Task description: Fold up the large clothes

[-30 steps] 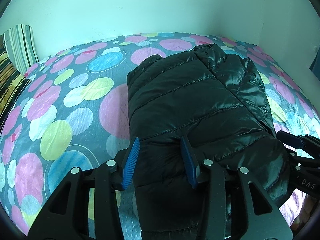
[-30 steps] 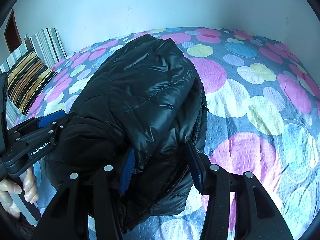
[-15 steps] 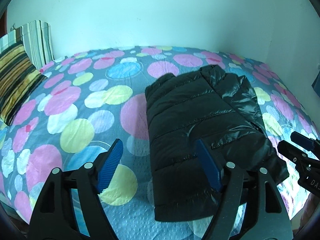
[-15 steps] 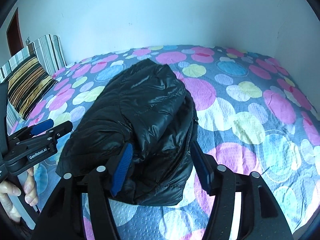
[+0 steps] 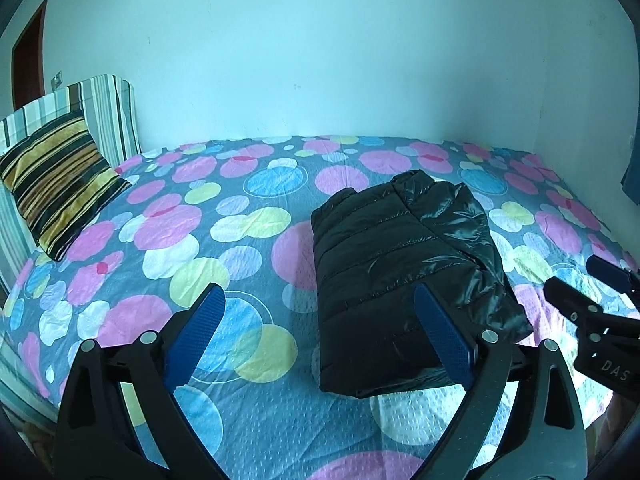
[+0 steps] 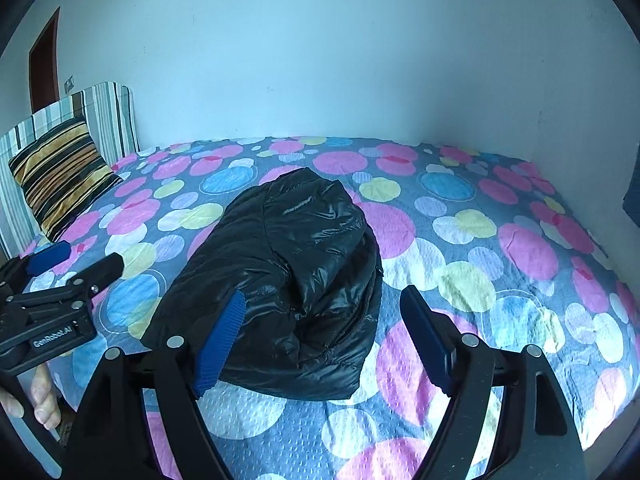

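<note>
The jacket lies folded on the bed, toward its near edge. A cushion leans at the bed's far left, seemingly against a pillow behind it. Both grippers hang above the near edge, clear of the jacket.

Both pictures are bright, with even daylight that has a cool blue-green tint, most visible on the pale wall. The light seems to come from the near side, because the far corners stay a little darker. The black puffer jacket shows glossy white glare on its shiny folds and drops only a soft, thin shadow on the bedspread. The fisheye lens bends the bed edges strongly, and black vignette fills the corners. Focus is sharp, without motion blur.
</note>
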